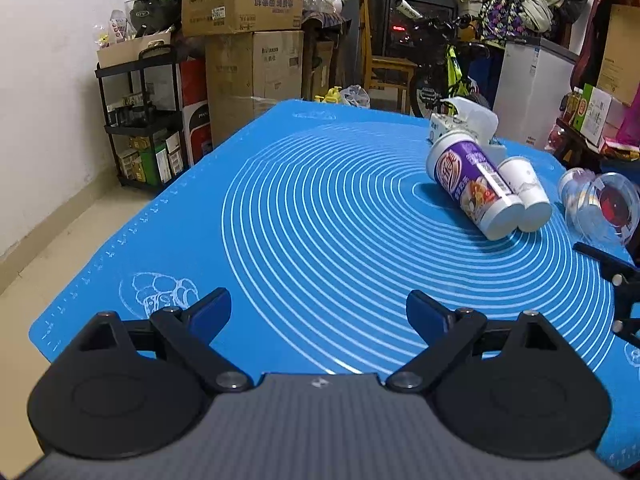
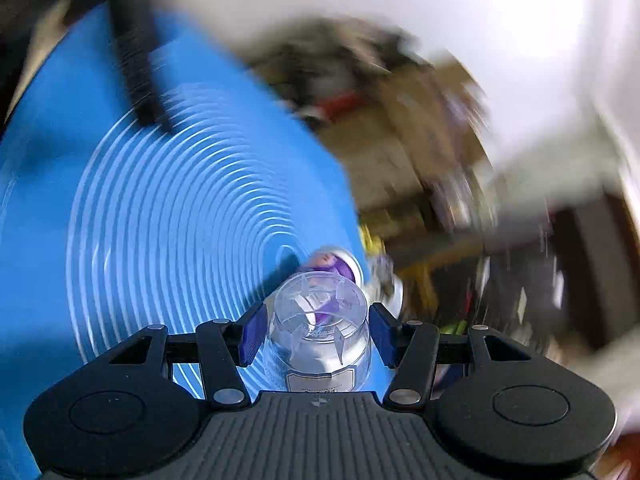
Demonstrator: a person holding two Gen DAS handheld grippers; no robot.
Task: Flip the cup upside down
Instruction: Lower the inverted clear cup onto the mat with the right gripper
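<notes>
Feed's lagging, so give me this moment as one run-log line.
right gripper: shut on clear plastic cup, tilted mid-turn | left gripper: open, holding nothing, above blue mat | right view blurred

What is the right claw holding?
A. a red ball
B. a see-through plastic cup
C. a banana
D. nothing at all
B. In the right wrist view, the right claw has its two blue fingers pressed on either side of the clear plastic cup, while the left claw is wide open with only the blue mat between its fingers.
</notes>
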